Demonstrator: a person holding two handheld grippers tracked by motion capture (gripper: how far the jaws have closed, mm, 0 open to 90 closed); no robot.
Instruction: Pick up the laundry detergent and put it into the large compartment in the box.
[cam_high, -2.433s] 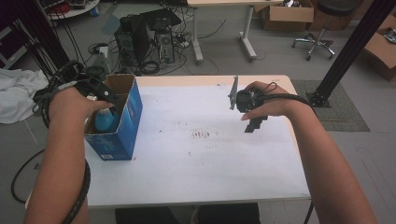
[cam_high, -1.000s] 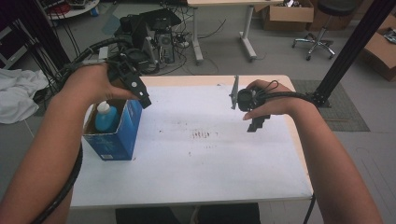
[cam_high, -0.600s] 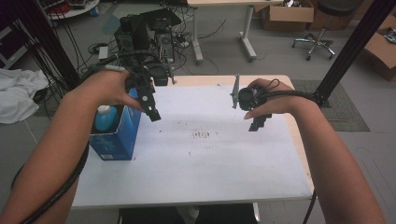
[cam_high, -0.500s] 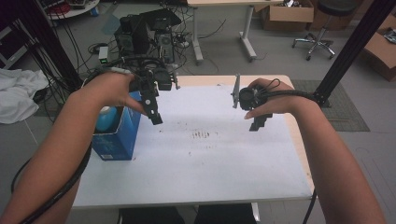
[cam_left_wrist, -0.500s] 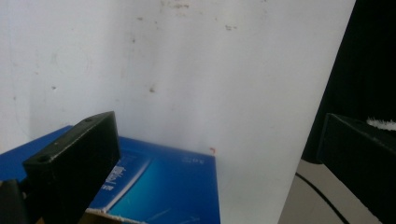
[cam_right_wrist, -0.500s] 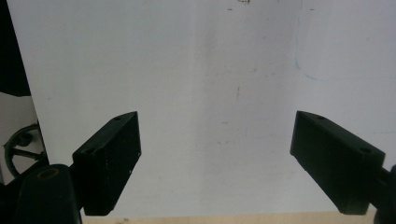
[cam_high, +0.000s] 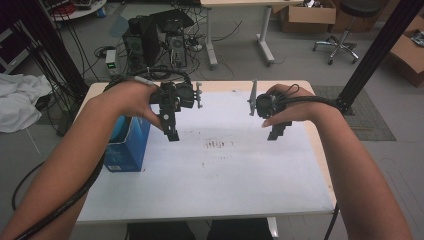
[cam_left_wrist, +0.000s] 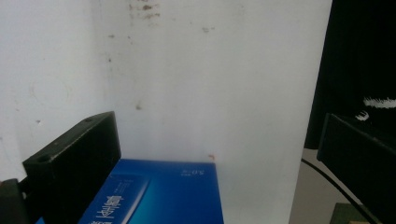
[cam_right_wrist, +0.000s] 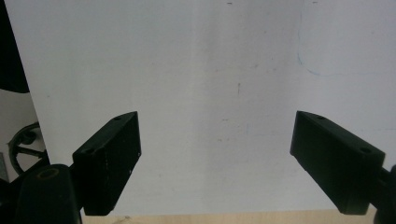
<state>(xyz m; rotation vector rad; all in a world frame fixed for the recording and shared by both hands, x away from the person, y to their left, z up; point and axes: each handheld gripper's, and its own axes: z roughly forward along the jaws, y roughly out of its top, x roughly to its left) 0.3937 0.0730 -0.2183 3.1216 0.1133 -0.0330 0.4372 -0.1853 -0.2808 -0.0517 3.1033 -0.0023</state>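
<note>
Blue box (cam_high: 127, 145) stands at the counter's (cam_high: 225, 170) left edge, just left of the left claw (cam_high: 171, 134), whose jaws are apart and empty. Keep it lifted clear; right claw (cam_high: 276, 132) hovers apart, far right.

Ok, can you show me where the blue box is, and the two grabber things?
blue box (cam_high: 131, 145), high view, on its front side.
left gripper (cam_high: 172, 134), high view, at its jaw tips.
right gripper (cam_high: 276, 133), high view, at its jaw tips.
</note>
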